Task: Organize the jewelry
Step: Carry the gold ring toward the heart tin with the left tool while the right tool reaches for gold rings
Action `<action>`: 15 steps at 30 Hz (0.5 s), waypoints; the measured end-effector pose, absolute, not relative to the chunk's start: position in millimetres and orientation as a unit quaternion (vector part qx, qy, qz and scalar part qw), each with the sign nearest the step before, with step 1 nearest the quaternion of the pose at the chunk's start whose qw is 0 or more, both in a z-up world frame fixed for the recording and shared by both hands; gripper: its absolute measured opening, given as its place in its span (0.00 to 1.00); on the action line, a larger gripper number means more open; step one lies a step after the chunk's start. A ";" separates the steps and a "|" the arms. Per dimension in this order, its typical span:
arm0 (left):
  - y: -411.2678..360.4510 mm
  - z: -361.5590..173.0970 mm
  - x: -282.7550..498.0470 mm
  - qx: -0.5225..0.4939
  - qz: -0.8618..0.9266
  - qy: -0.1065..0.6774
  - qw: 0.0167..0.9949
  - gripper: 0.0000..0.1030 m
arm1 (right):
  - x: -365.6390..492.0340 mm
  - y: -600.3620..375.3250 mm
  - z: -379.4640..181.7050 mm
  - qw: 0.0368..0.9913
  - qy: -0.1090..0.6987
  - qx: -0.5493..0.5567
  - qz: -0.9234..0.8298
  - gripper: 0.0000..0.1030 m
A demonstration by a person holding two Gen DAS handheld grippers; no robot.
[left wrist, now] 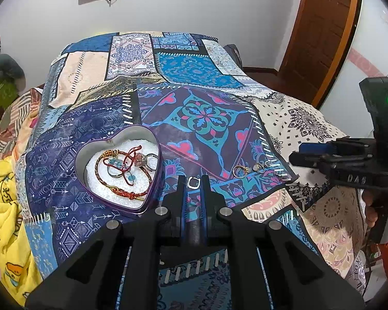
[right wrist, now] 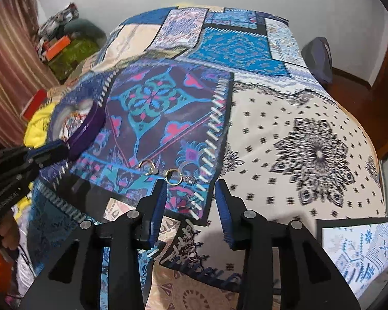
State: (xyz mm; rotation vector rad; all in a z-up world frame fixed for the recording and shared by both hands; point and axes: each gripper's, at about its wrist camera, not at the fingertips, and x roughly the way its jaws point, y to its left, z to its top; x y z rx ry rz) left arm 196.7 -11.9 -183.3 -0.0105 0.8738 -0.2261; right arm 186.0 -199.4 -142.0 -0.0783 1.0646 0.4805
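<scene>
While my left hand-held gripper (left wrist: pixel 194 180) pinches a small silver ring (left wrist: pixel 193 182) between its tips over the bed's quilt (left wrist: pixel 199 118), my right hand-held gripper (right wrist: pixel 191 183) is spread. Beyond lie two loose rings (right wrist: pixel 173 176), then the heart-shaped tin (left wrist: pixel 117 166) holding bracelets (left wrist: pixel 121 174).

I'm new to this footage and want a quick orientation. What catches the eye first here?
The loud patchwork bedspread fills both views. On it, toward the left, sits a heart-shaped tin holding tangled bracelets and rings. The left gripper pinches a small silver ring, while loose rings lie on the cloth just ahead of the open right gripper.
</scene>
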 end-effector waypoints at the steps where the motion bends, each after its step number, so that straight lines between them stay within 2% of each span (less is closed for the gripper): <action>1: -12.3 -184.3 196.6 -0.006 -0.109 0.423 0.899 0.08 | 186.6 -195.3 -145.6 0.834 0.502 -0.045 0.226 0.34; 6: -13.4 -187.5 195.6 -0.003 -0.111 0.426 0.898 0.08 | 200.2 -181.7 -167.3 0.827 0.515 -0.077 0.211 0.33; 12: -10.6 -190.8 196.8 -0.004 -0.111 0.429 0.896 0.08 | 206.8 -179.1 -174.6 0.829 0.511 -0.098 0.206 0.12; 15: -9.4 -193.2 198.9 -0.010 -0.110 0.431 0.895 0.08 | 206.9 -182.9 -173.9 0.829 0.510 -0.086 0.212 0.12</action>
